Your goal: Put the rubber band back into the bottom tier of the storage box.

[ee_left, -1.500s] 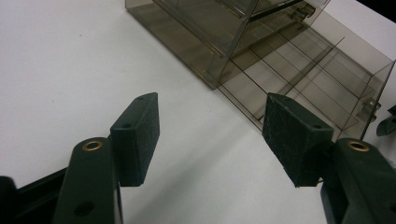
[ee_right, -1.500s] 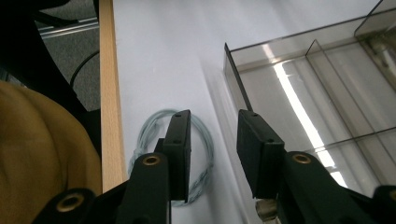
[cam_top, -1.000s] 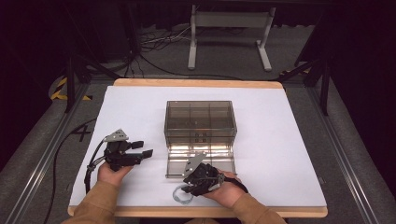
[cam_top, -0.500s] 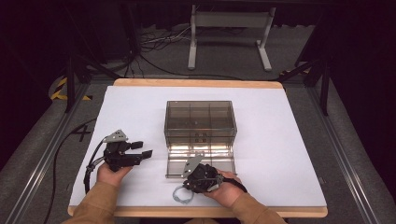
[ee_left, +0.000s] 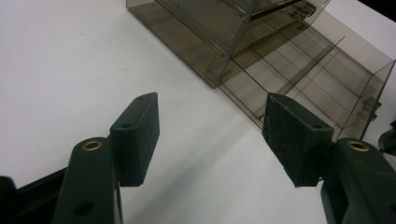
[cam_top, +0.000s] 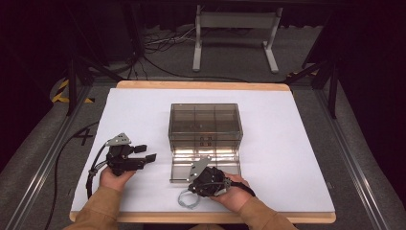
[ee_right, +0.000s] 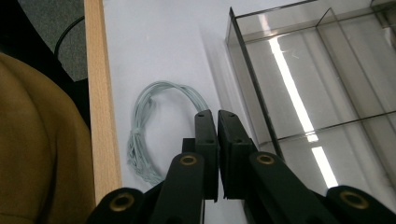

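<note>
One box, one cable coil, two grippers – that was the count.
A single smoky clear compartment box [cam_top: 205,125] stood open on the surface; one pale coiled cable [ee_right: 149,135] lay near its lid – one gripper in each hand.

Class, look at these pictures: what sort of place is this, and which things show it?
Probably a lab recording bench: a white-covered table in a dark room, cables on the floor, and a metal stand behind.

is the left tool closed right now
No, in the left gripper view the left tool has its jaws standing wide apart over the bare white table, with nothing between them.
</note>
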